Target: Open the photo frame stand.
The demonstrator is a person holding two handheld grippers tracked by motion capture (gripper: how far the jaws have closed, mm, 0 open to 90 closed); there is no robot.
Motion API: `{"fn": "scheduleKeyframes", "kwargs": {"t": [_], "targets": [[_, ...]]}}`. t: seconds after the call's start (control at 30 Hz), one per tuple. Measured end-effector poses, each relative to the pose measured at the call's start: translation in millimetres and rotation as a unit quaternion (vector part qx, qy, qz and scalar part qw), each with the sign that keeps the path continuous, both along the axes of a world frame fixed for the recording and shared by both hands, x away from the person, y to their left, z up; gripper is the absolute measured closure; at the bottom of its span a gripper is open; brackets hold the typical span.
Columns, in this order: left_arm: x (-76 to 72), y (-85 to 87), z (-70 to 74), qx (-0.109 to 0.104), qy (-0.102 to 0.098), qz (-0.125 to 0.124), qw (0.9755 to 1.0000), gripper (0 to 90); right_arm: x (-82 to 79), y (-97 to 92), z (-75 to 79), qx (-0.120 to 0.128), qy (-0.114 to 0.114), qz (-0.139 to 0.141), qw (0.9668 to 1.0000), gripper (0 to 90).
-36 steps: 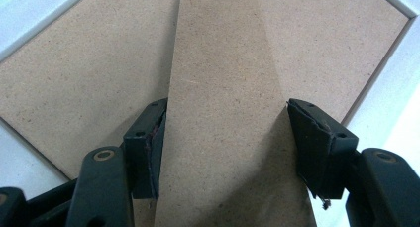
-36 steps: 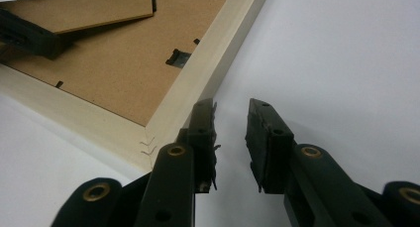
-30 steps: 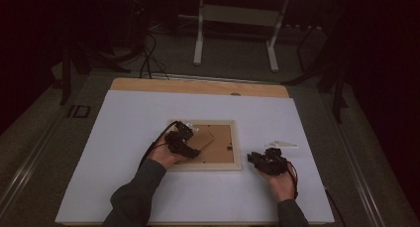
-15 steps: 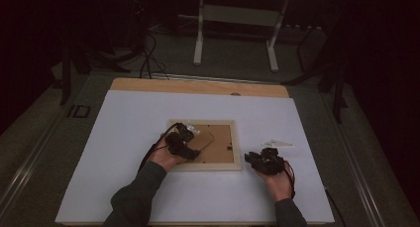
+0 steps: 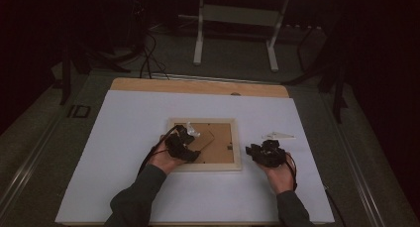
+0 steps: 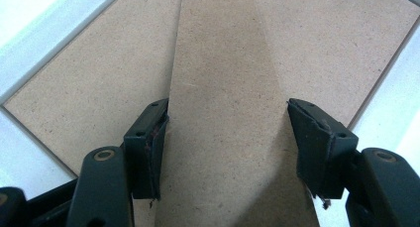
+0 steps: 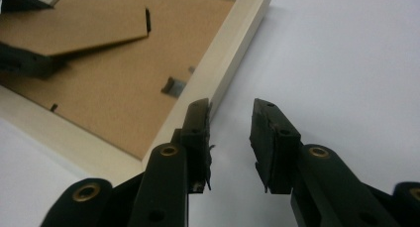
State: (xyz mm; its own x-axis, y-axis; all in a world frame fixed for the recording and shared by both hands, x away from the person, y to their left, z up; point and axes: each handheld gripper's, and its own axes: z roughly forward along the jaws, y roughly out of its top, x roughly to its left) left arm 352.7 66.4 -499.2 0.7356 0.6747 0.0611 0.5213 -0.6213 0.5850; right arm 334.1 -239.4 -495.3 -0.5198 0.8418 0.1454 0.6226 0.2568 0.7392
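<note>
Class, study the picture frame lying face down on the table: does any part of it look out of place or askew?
Yes. The frame's fibreboard stand flap is lifted off the backing board instead of lying flat, with the left gripper's jaws at either edge of it.

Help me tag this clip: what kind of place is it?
Probably a lab or recording workshop: a white-covered wooden work table, black cables on the dark floor, and a grey metal stand behind.

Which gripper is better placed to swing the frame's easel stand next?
Left. The left gripper already straddles the stand on the frame's backing board; the right gripper, jaws just opening and empty, sits outside the frame's edge.
</note>
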Motion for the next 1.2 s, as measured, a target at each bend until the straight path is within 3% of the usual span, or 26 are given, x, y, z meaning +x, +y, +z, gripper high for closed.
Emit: {"fn": "scheduleKeyframes", "kwargs": {"t": [0.13, 0.7, 1.2], "targets": [[-2.5, -1.1, 0.7, 0.002, -0.008, 0.002, 1.0, 37.6, 5.8, 3.9, 5.4, 0.0, -0.01, 0.002, 1.0, 68.3], [-16.3, -4.3, 4.2, 0.019, -0.055, 0.002, 0.9983, 37.6, 27.9, 17.7, 15.1, -0.011, -0.004, 0.015, 0.9998, 65.3], [-25.1, -6.1, 5.4, 0.028, -0.082, 0.004, 0.9963, 37.6, 41.2, 24.6, 10.0, -0.009, 0.014, 0.013, 0.9998, 59.3]]}}
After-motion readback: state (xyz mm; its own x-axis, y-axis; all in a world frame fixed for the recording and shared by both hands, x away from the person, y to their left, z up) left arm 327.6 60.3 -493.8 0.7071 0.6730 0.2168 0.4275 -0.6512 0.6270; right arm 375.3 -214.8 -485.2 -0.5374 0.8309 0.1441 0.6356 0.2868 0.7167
